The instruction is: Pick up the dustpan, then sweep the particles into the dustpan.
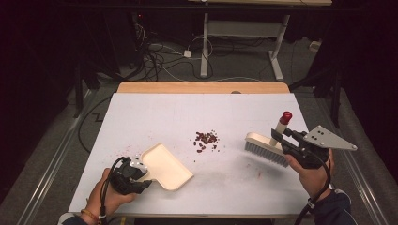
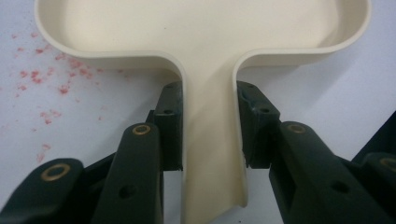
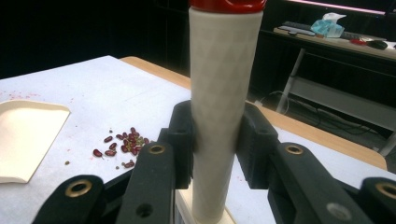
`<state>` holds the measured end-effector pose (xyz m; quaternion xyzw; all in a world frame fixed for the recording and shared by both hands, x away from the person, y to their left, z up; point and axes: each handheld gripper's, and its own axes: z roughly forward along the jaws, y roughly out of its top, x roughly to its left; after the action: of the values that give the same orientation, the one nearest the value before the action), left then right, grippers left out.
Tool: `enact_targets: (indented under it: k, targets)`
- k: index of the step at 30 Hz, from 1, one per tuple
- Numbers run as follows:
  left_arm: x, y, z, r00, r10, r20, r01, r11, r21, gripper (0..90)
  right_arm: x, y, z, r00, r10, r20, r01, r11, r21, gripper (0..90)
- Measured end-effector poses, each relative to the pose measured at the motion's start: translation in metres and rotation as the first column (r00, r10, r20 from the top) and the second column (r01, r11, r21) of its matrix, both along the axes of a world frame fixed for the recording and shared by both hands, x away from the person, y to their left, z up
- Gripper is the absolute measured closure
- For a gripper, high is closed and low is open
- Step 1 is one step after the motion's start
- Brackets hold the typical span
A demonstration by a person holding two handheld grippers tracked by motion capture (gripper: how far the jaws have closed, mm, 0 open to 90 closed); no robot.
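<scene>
Behind brush handle (image 3: 223, 112), beans (image 3: 122, 145), dustpan (image 3: 25, 137)

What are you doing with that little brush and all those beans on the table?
A person is getting ready to sweep up. The left gripper is shut on the handle of a cream dustpan, which rests on the white table. The right gripper is shut on the handle of a brush. A little pile of red beans lies between them, not yet swept.

Black claws (image 2: 205, 135) with brass rivets; trailing black cables; grey three-cornered plate (image 1: 328, 138); dark sleeve (image 1: 334, 206)
</scene>
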<state>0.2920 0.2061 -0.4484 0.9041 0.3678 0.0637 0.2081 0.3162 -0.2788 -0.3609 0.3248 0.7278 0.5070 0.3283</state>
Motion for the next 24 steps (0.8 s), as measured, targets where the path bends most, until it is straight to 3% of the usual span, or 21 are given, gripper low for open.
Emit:
enact_targets:
  k: [10,16,24]
  targets:
    - [-0.002,-0.002,-0.002,1.0000,0.000,0.002,0.000,1.0000,0.000,64.0,0.008,0.003,0.000,0.9999,0.014,-0.008,-0.014,0.9997,0.019,70.3]
    - [0.000,-0.002,-0.003,1.0000,-0.003,0.000,0.003,1.0000,-0.002,64.0,0.017,0.015,0.001,0.9995,0.028,-0.016,-0.027,0.9991,0.032,70.4]
    - [0.001,-0.005,-0.003,0.9999,-0.008,0.006,0.008,1.0000,0.005,64.0,0.043,0.039,0.001,0.9984,0.054,-0.013,-0.054,0.9974,0.048,70.3]
